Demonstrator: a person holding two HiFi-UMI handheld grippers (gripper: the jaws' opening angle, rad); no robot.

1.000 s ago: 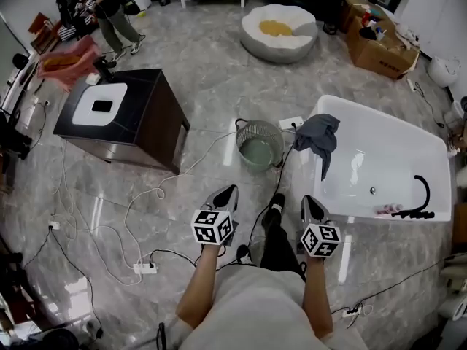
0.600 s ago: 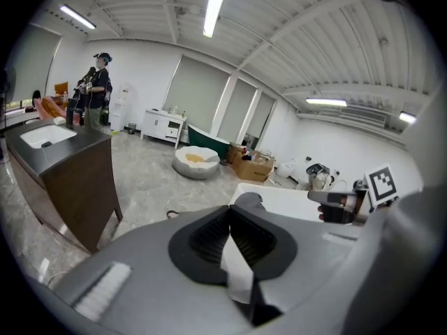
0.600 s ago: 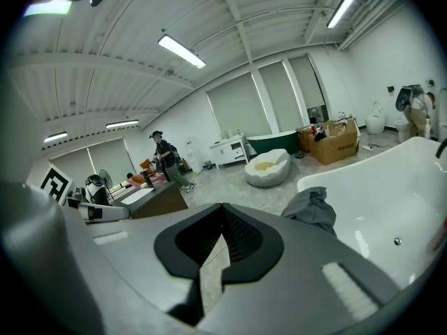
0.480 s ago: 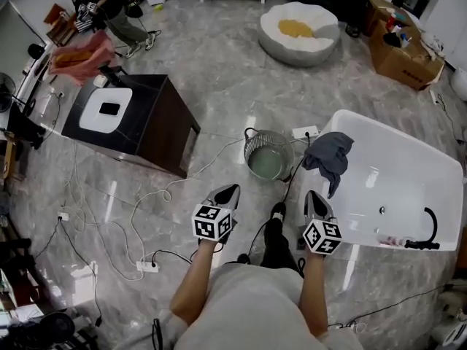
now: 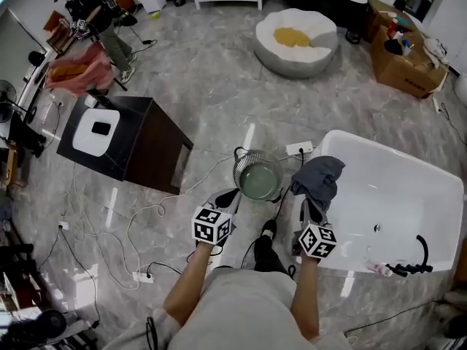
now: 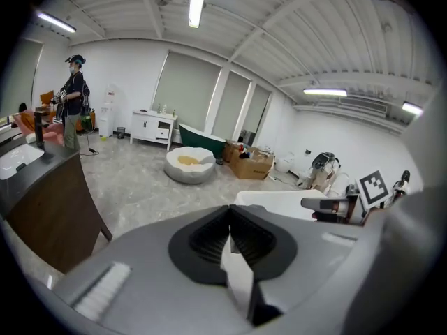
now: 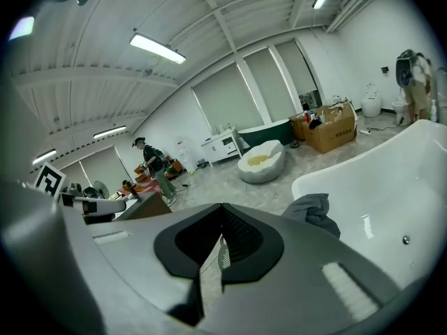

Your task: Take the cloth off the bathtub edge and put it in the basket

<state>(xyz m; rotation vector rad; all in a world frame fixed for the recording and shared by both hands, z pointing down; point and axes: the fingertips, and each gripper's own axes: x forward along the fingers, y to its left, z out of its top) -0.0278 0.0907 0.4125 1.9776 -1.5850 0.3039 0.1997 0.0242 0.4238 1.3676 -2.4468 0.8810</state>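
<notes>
- At the lower centre of the head view, the left gripper (image 5: 227, 195) and the right gripper (image 5: 309, 207) are held side by side above the floor (image 5: 219, 93), both pointing towards the top of the frame.
- In the left gripper view, the left gripper (image 6: 229, 211) is seen with its jaws closed together and nothing held between them.
- In the right gripper view, the right gripper (image 7: 222, 213) is likewise seen closed and empty.
- The basket (image 5: 257, 174), a round wire one, is set on the floor just above and between the two grippers, near the left corner of the bathtub (image 5: 398, 163).
- The cloth (image 5: 319, 178), dark grey, is draped over the bathtub edge at that corner, just above the right gripper; it is touched by neither gripper.
- In the right gripper view, the cloth (image 7: 314, 212) is seen to the right of the jaws.
- A dark cabinet (image 5: 128, 144) is placed at centre left.
- Cables (image 5: 124, 232) are strewn across the floor at lower left.
- A person (image 5: 91, 13) is seen standing at upper left.
</notes>
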